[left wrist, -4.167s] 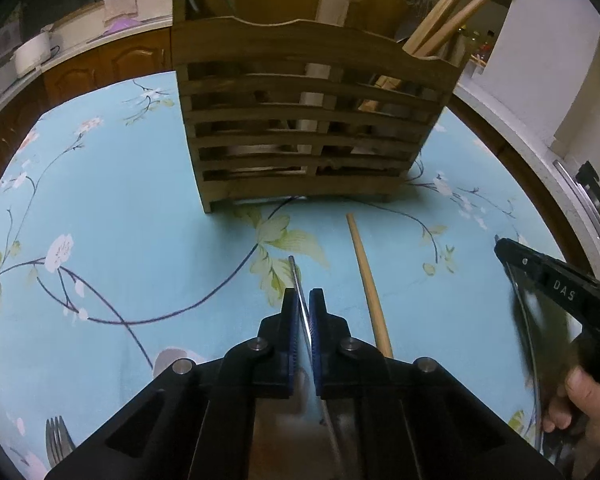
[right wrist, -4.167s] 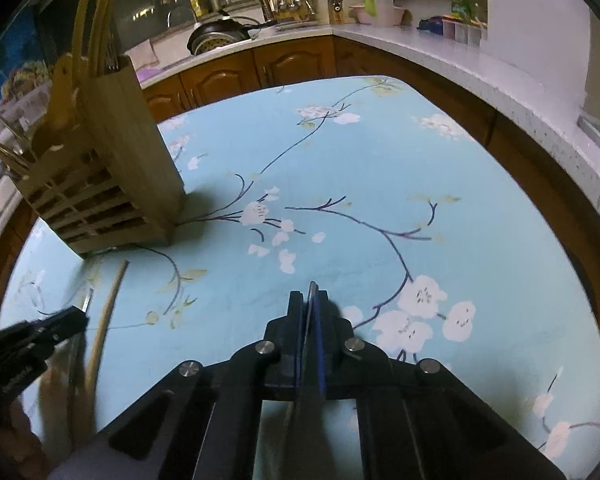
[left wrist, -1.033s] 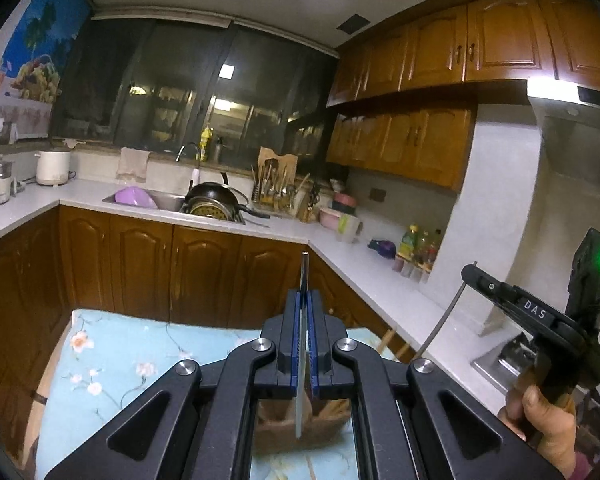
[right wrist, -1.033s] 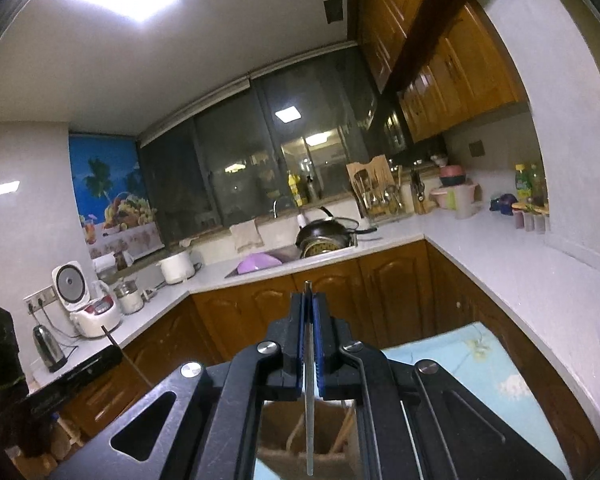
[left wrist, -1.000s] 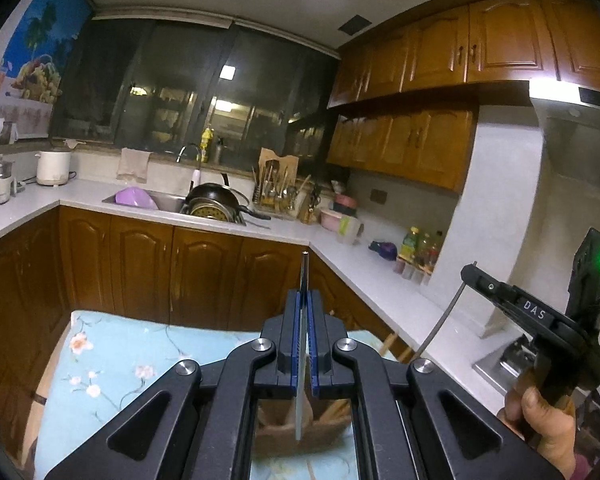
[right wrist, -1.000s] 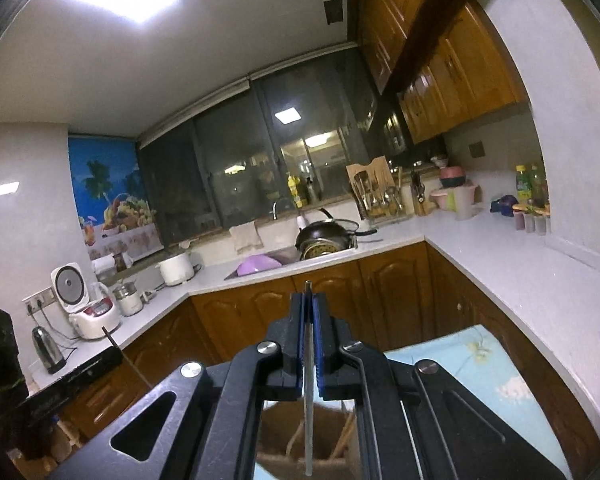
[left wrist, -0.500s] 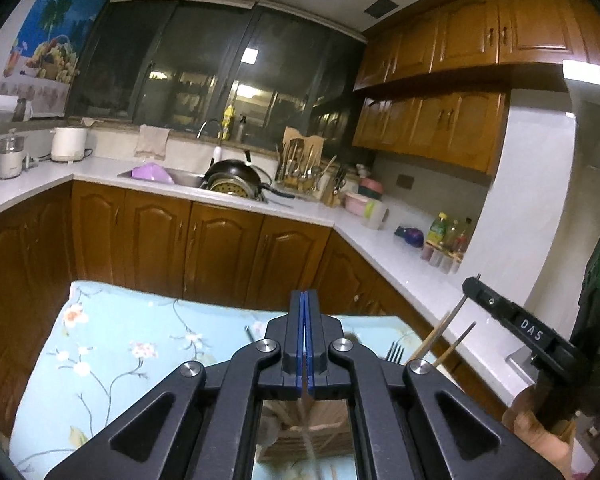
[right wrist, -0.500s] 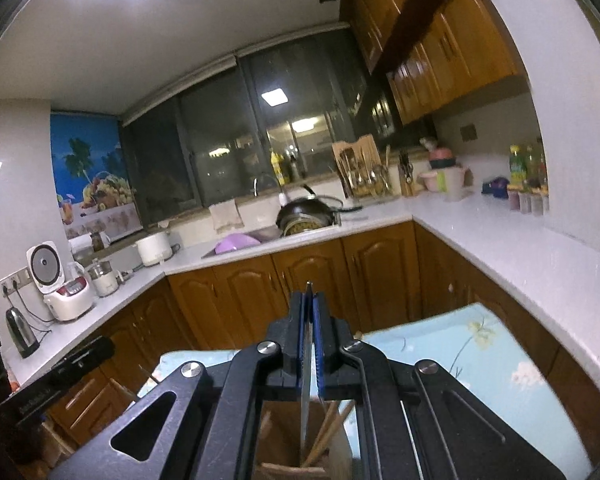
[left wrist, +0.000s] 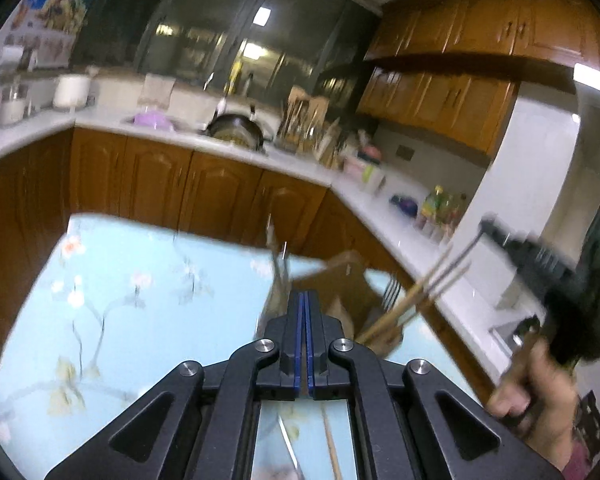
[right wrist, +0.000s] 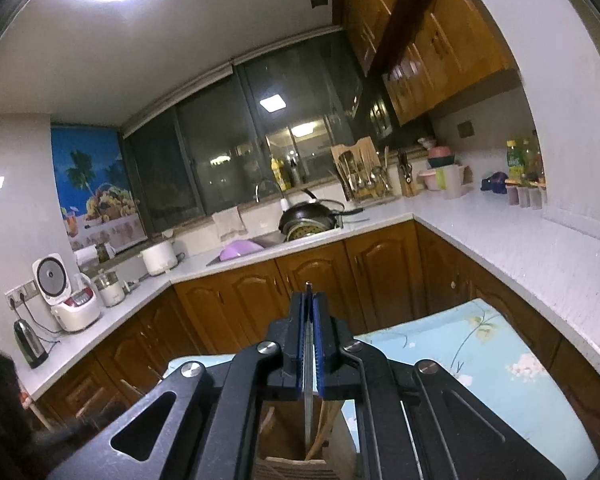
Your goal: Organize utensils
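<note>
I am holding my right gripper (right wrist: 308,304) clenched on a thin flat metal utensil (right wrist: 308,400), its kind hidden. Its long axis is running straight along the blue-padded fingers (right wrist: 298,336): one tip is poking just past the fingertips toward the kitchen window, while the rest is hanging down behind the jaws into the slatted wooden utensil holder (right wrist: 296,468) below. Light wooden chopsticks (right wrist: 324,428) are leaning inside that holder beside the metal strip.

My left gripper (left wrist: 303,304) is pressed closed, blue pads meeting, with nothing between them. Ahead of it, in a blurred view, I am seeing the same wooden holder (left wrist: 340,280) standing on the pale blue floral tablecloth (left wrist: 120,320). A steel fork (left wrist: 390,292) is standing tines-up in it, and two pale chopsticks (left wrist: 416,300) are slanting up and to the right out of it. A slim metal handle (left wrist: 278,264) is rising near-vertical at the holder's left side. Under the left gripper, another wooden stick (left wrist: 332,448) and a metal piece (left wrist: 288,446) are lying on the cloth.
</note>
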`<state>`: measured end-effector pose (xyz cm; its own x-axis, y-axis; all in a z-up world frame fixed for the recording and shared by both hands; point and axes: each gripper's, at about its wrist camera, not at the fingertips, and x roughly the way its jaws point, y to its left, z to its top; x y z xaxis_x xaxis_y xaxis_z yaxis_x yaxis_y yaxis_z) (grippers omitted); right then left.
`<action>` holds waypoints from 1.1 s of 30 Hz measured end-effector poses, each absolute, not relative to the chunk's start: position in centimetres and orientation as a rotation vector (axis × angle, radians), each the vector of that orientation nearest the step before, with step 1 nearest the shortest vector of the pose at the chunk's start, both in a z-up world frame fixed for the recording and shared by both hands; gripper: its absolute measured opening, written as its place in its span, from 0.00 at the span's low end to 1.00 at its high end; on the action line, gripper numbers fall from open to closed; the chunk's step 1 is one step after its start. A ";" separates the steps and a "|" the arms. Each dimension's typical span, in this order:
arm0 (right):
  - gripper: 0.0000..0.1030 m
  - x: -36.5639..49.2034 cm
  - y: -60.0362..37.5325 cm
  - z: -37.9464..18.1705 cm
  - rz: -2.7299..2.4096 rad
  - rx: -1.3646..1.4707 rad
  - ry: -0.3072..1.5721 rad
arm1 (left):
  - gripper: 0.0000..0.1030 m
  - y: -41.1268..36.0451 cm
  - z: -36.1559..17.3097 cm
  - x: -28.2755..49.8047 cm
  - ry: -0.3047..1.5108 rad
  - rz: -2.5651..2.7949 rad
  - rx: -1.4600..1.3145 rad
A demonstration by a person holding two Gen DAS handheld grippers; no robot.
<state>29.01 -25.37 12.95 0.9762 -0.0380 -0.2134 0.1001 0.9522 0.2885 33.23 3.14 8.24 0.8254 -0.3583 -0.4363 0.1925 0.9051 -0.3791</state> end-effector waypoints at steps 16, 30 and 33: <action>0.04 23.4 -25.8 16.0 -0.037 0.324 0.121 | 0.11 -2.9 -1.7 39.5 0.997 -0.275 -0.205; 0.04 21.5 -26.6 13.8 -0.038 0.361 0.187 | 0.02 -3.5 -1.3 39.2 0.951 -0.273 -0.119; 0.04 21.1 -26.8 13.8 -0.032 0.370 0.189 | 0.02 -2.1 0.9 37.3 0.893 -0.314 -0.190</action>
